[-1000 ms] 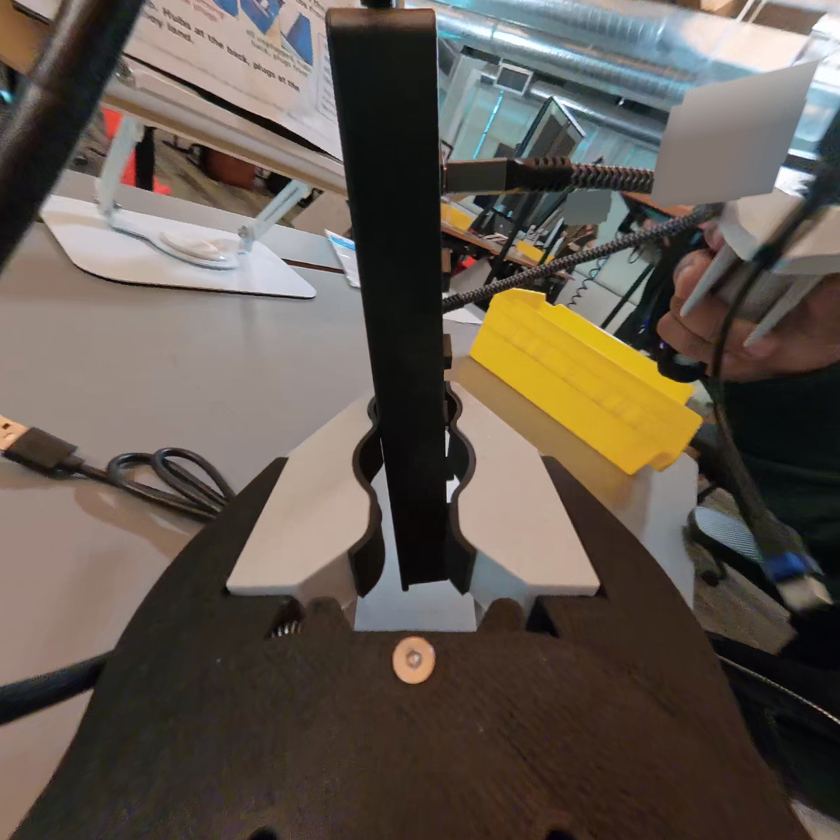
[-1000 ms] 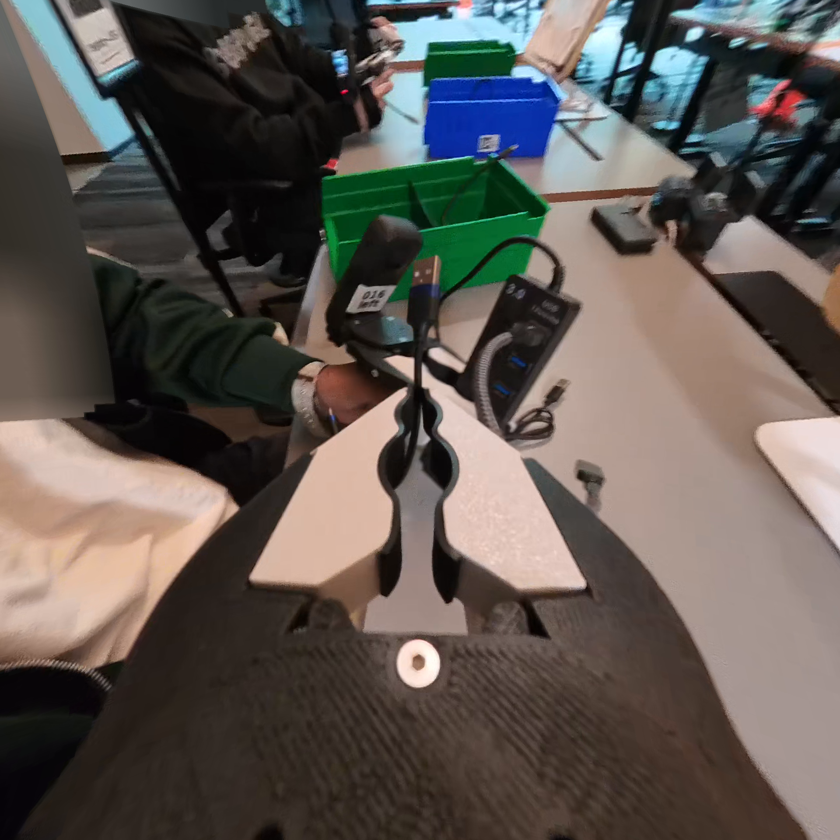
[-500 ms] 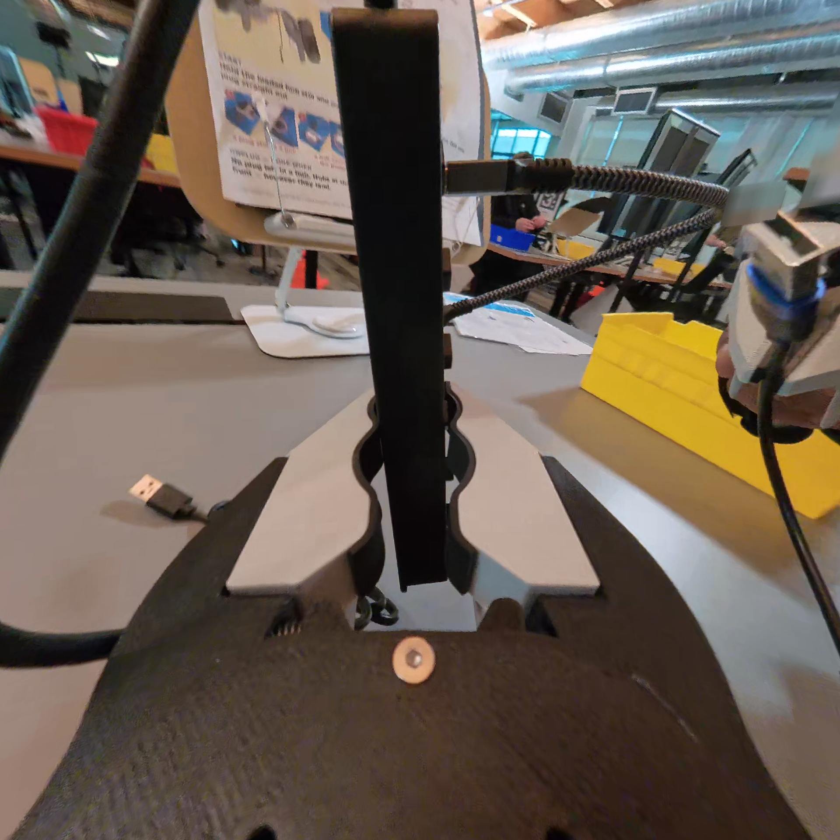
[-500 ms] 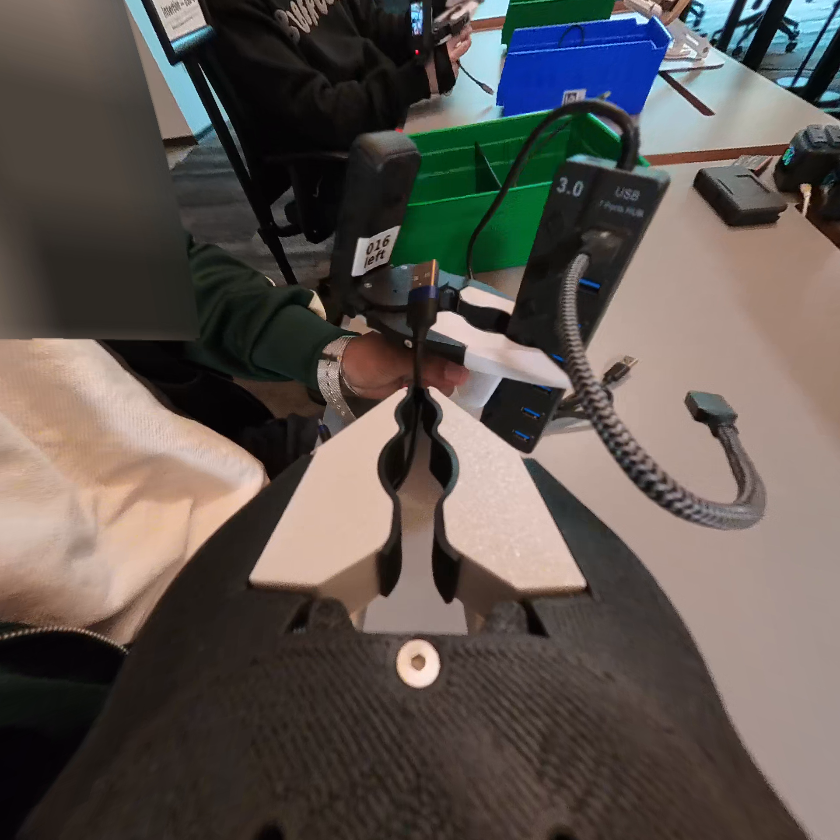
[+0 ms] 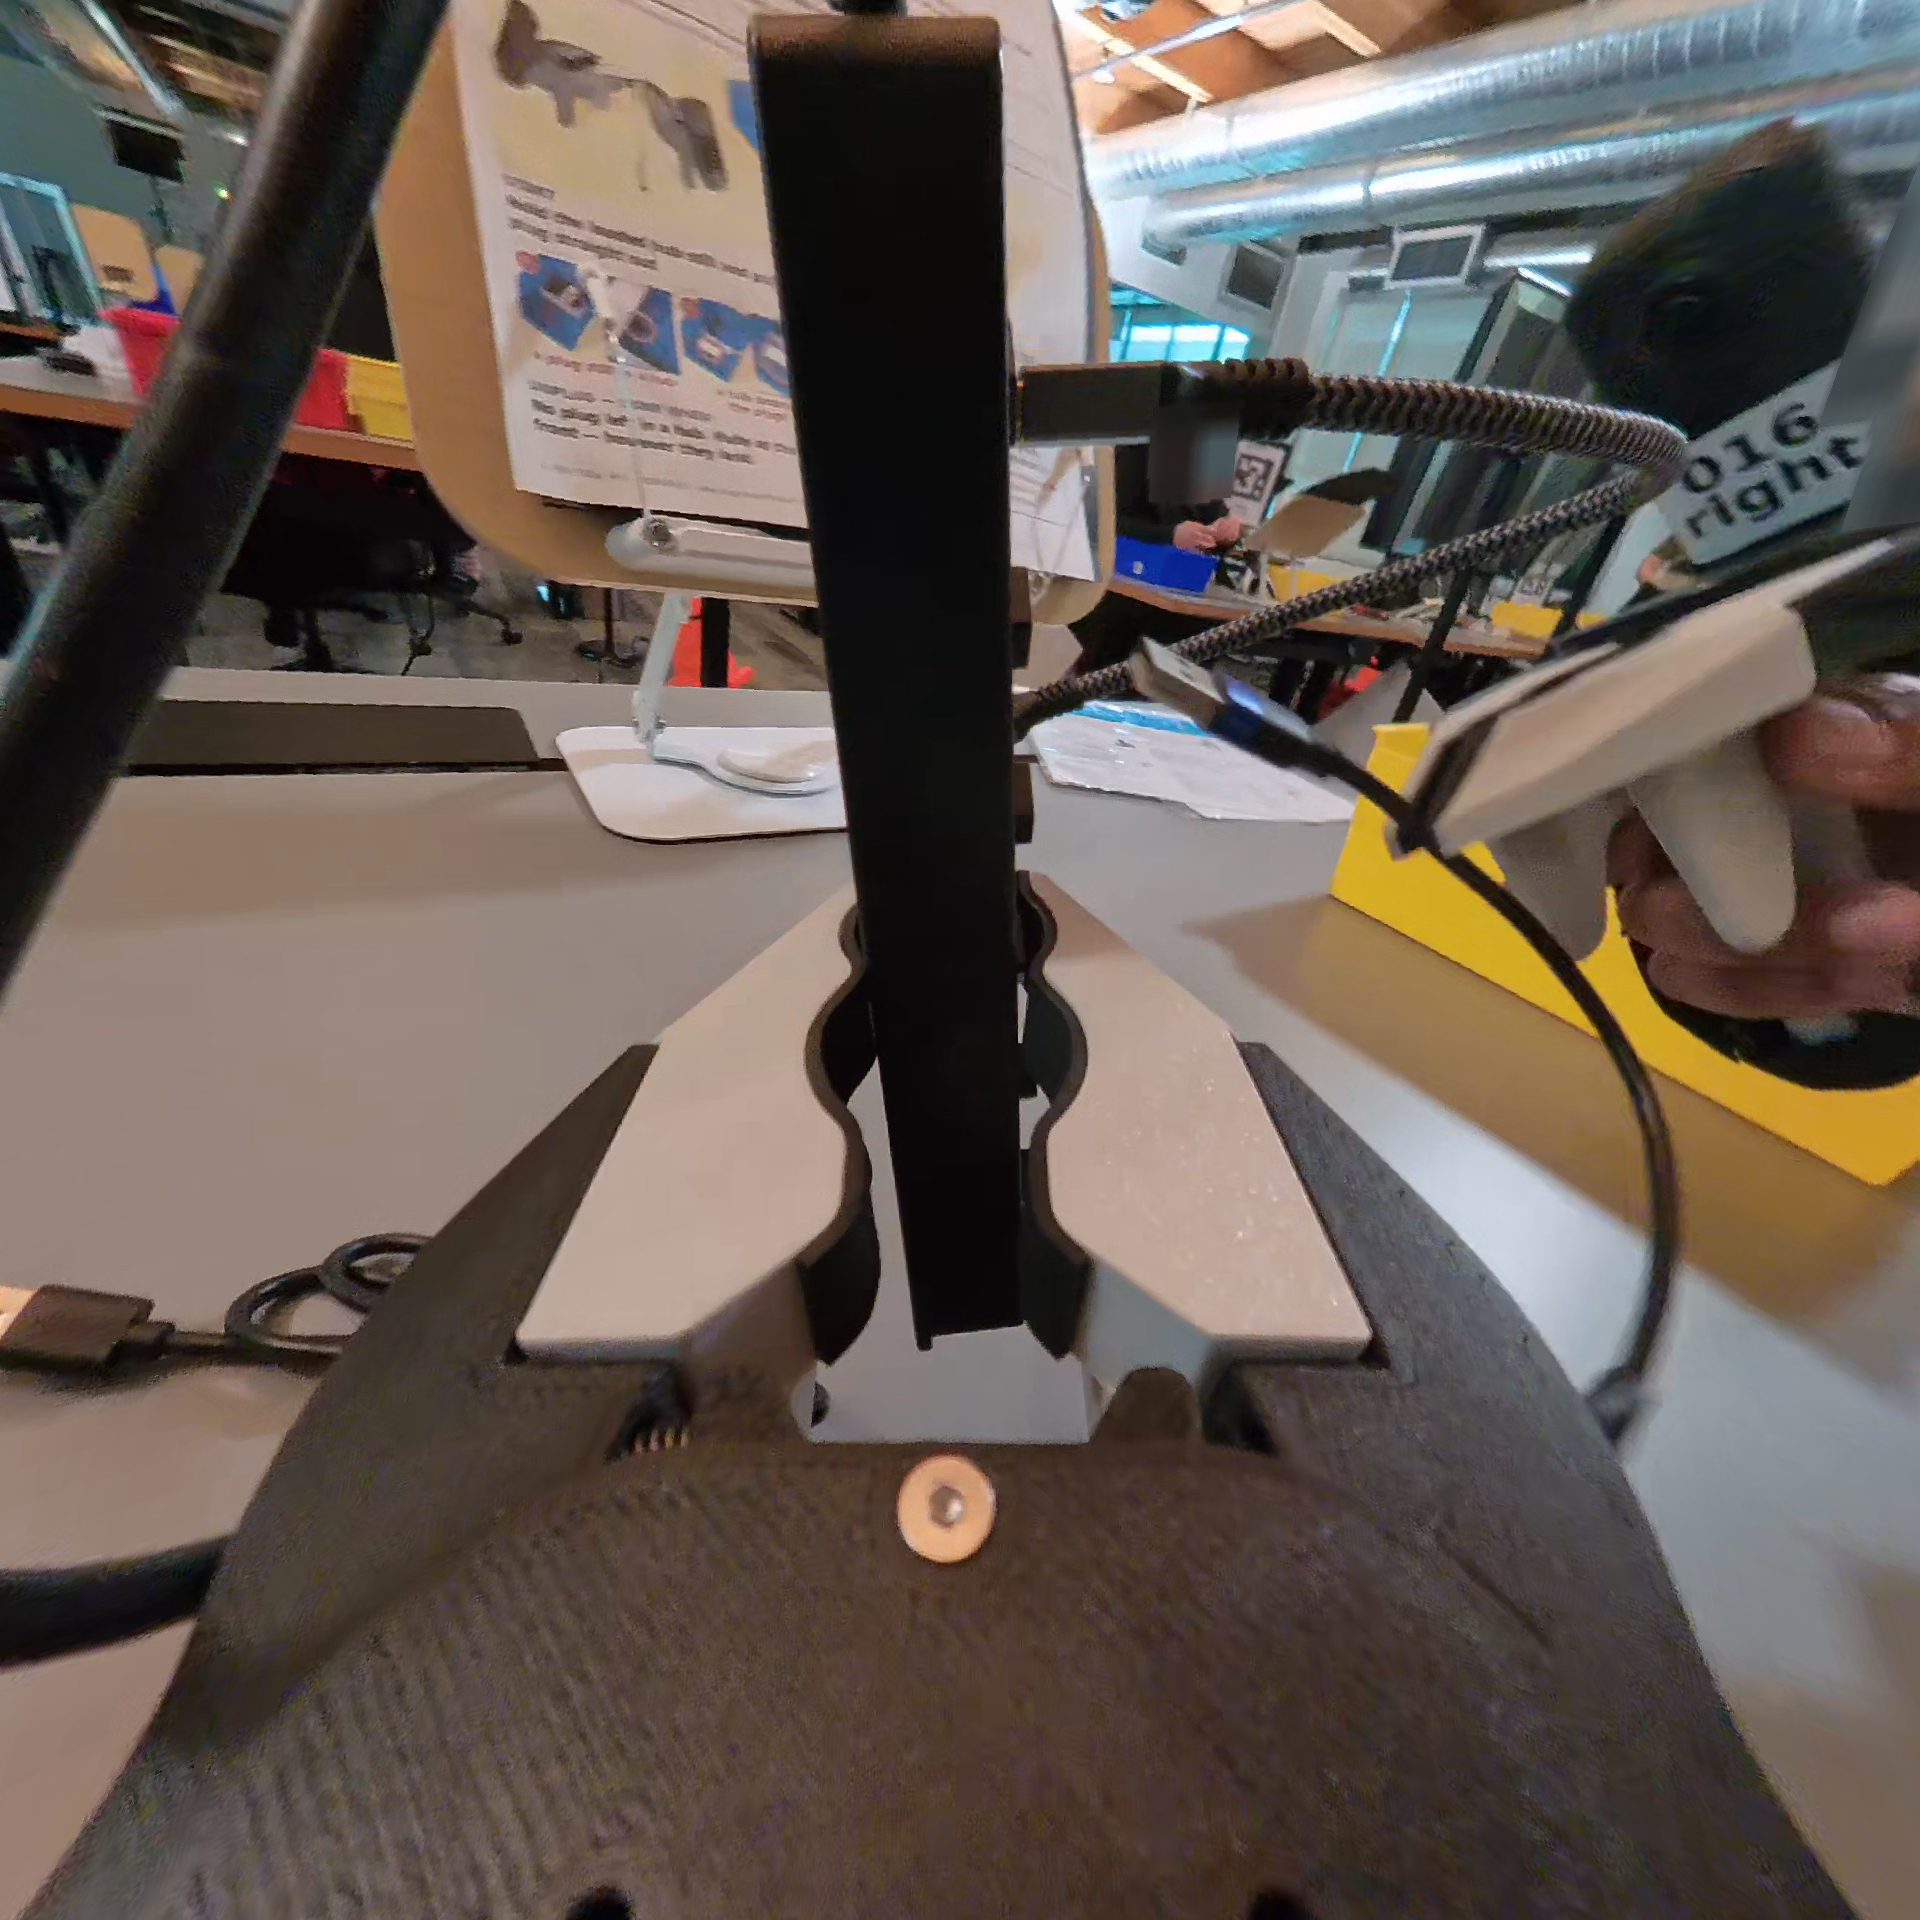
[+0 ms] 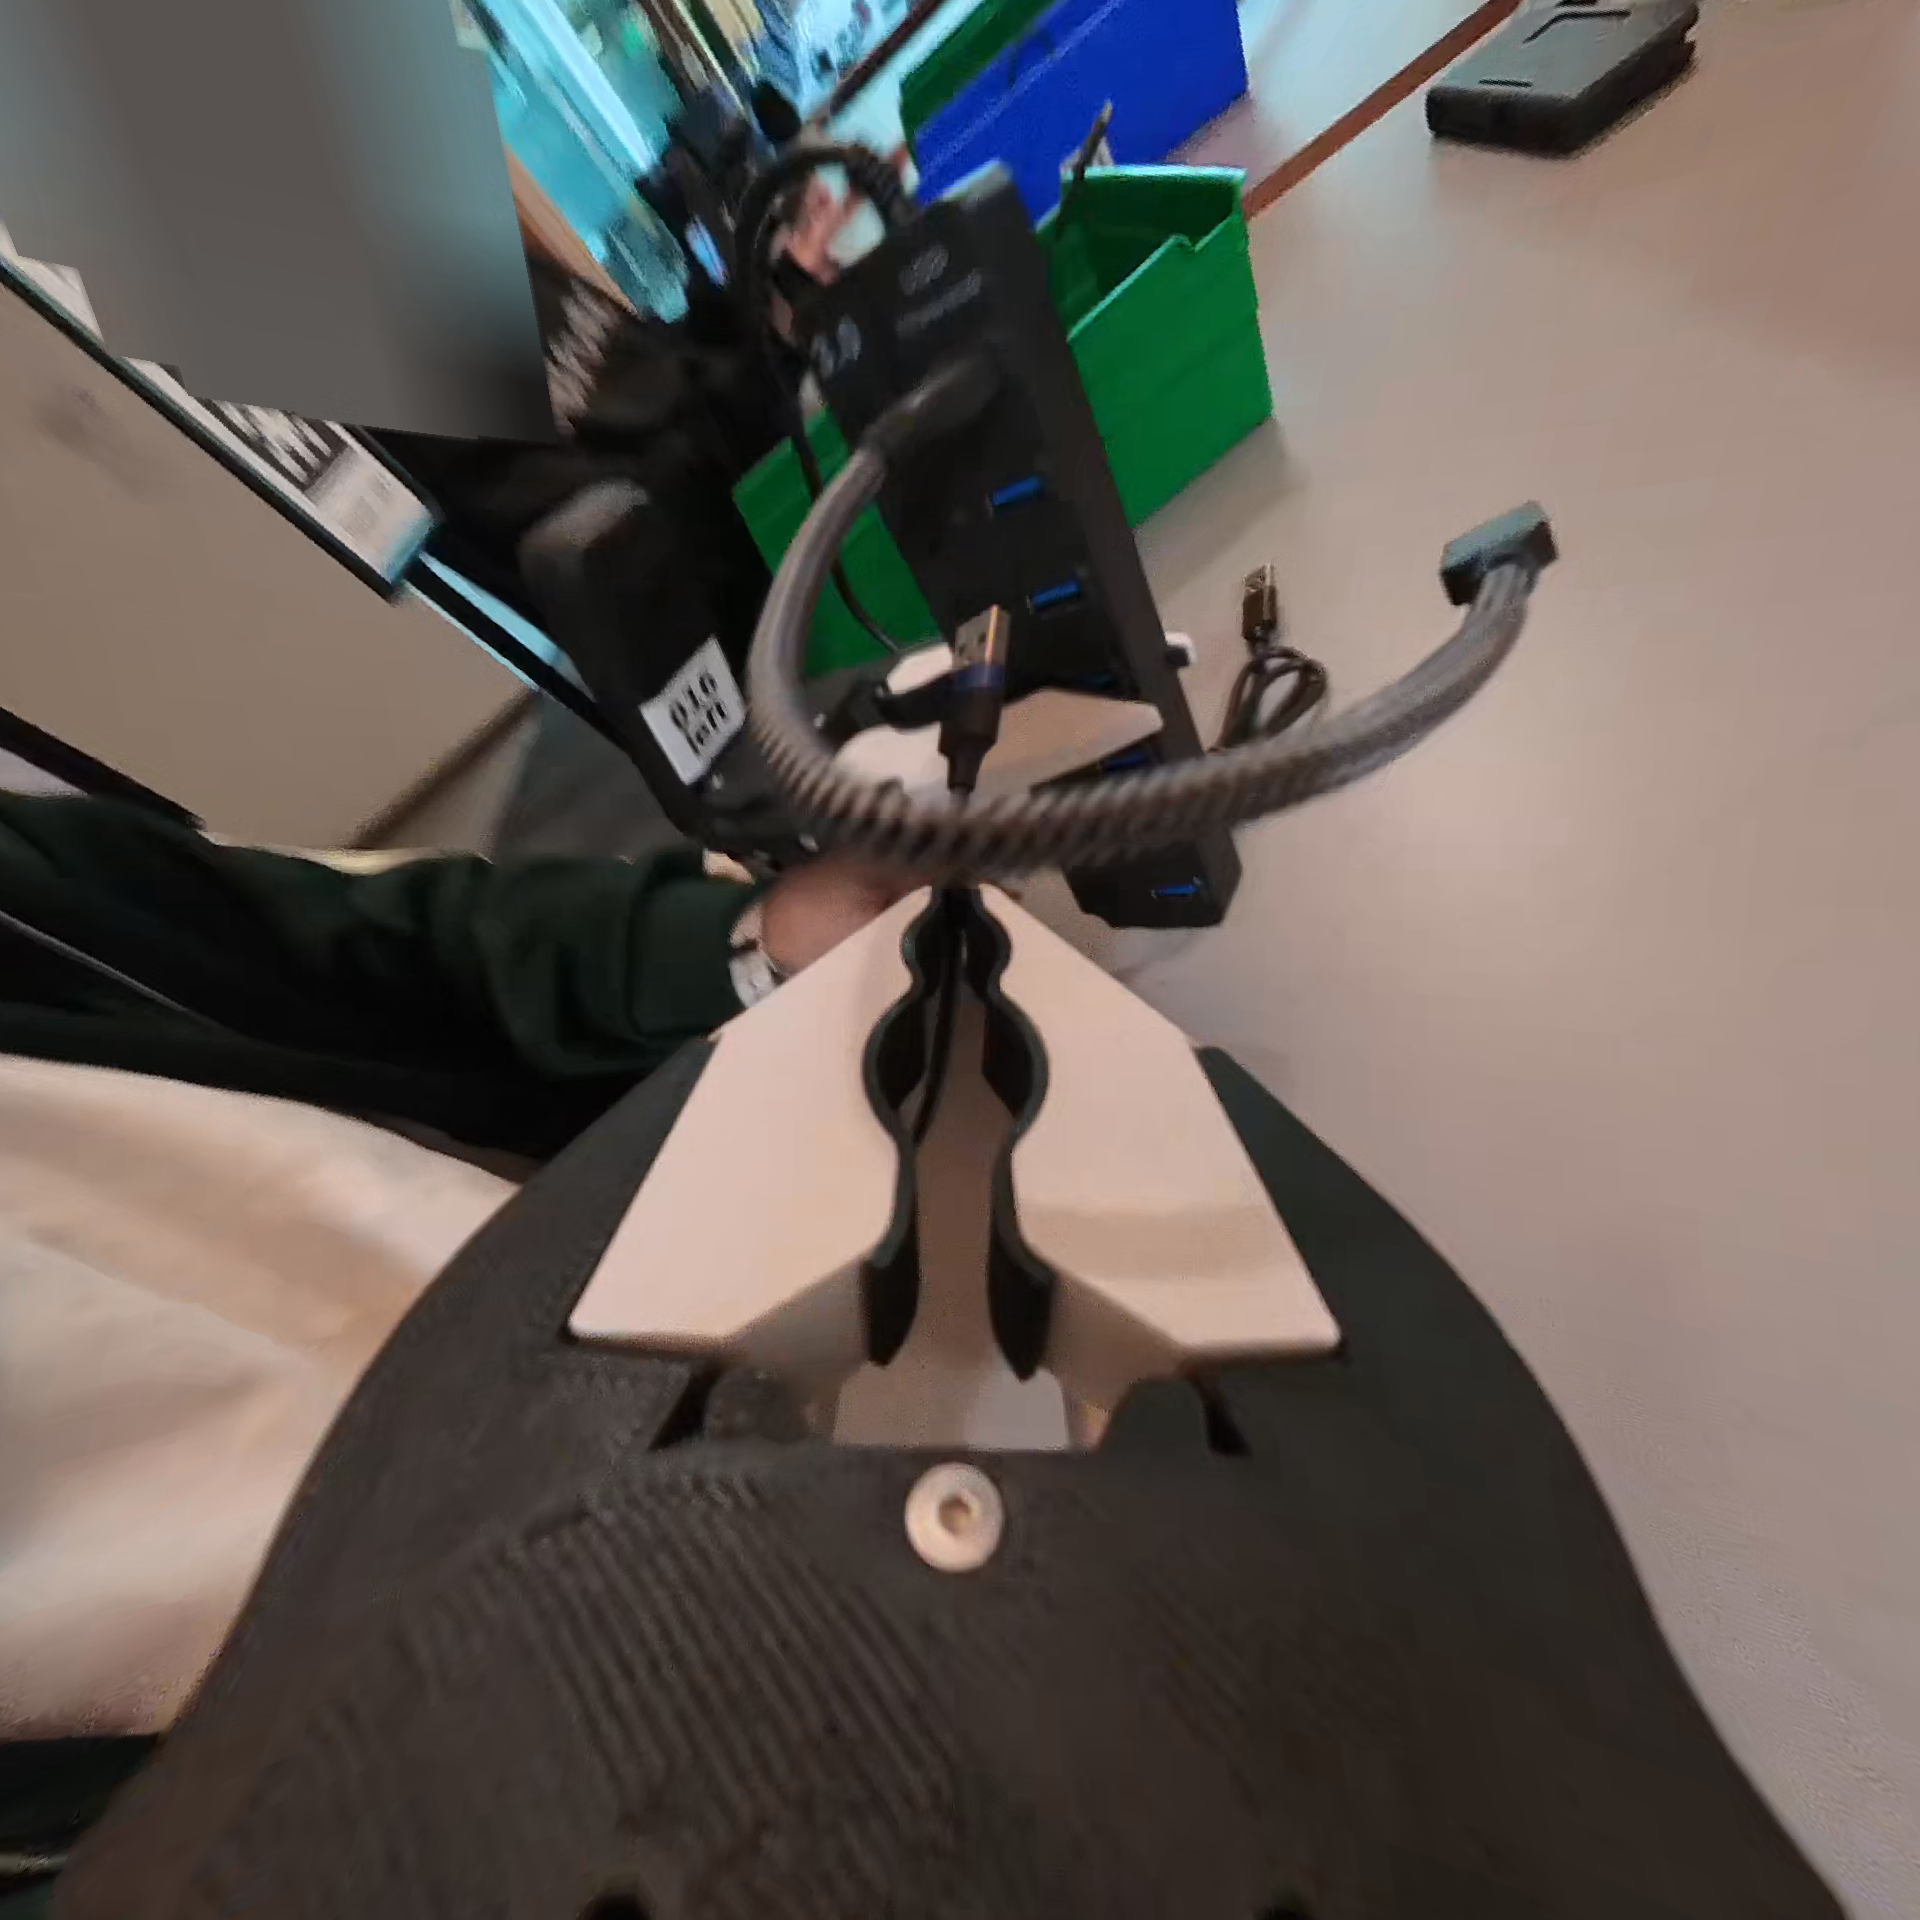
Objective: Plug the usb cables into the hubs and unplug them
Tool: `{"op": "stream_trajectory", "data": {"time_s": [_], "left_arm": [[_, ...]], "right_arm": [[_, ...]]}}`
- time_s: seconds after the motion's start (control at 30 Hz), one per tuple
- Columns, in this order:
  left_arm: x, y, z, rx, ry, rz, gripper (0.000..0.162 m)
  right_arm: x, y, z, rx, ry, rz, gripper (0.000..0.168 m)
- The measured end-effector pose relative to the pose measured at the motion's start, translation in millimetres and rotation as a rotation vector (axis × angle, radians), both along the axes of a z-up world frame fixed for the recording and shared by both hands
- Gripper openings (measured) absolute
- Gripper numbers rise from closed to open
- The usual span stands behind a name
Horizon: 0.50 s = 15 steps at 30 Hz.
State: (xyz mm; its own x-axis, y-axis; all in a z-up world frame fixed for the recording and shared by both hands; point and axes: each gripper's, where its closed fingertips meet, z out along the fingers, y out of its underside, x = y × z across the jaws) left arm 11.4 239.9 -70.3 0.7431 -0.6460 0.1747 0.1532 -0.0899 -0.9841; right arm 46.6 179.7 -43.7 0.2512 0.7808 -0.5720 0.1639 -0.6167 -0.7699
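Note:
My left gripper [image 5: 940,914] is shut on a black USB hub [image 5: 914,727] and holds it upright, edge-on, above the table. A braided cable [image 5: 1455,416] is plugged into the hub's right face near the top. In the right wrist view the hub [image 6: 1039,499] shows its face with blue ports. My right gripper [image 6: 951,914] is shut on a thin black cable. Its blue-banded USB plug [image 6: 977,665] sticks out just in front of the hub's ports, apart from them. The braided cable [image 6: 1039,810] loops across in front of my fingertips, and its free end [image 6: 1496,551] hangs in the air.
A yellow bin [image 5: 1558,997] stands at the right of the grey table. A loose black USB cable [image 5: 73,1330] lies at the left. A sheet on a white stand [image 5: 644,312] stands behind. A green bin [image 6: 1164,343], a blue bin [image 6: 1091,83] and a small black cable [image 6: 1268,665] lie beyond the hub.
My right gripper has moved in with its plug, now close to the hub's ports, and its view has rolled. The braided cable now loops right over my right fingertips.

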Motion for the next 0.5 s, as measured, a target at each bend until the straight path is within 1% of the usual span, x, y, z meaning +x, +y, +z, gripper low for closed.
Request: {"op": "stream_trajectory", "data": {"time_s": [0.07,0.2,0.37,0.5], "left_arm": [[6.1,-3.2,-1.4,0.018,0.036,-0.017,0.021],[13.8,-6.8,-4.8,0.034,0.081,-0.04,0.021],[14.6,-6.5,-6.7,0.033,0.093,-0.041,0.021],[14.3,-7.4,-4.4,0.067,0.119,-0.028,0.022]], "right_arm": [[3.1,2.8,3.4,-0.034,0.045,-0.013,0.001],[6.9,5.2,1.9,-0.025,0.026,-0.026,0.001],[4.6,1.8,2.6,-0.049,0.039,-0.01,0.001],[5.1,2.9,2.4,-0.066,0.053,-0.015,0.001]]}}
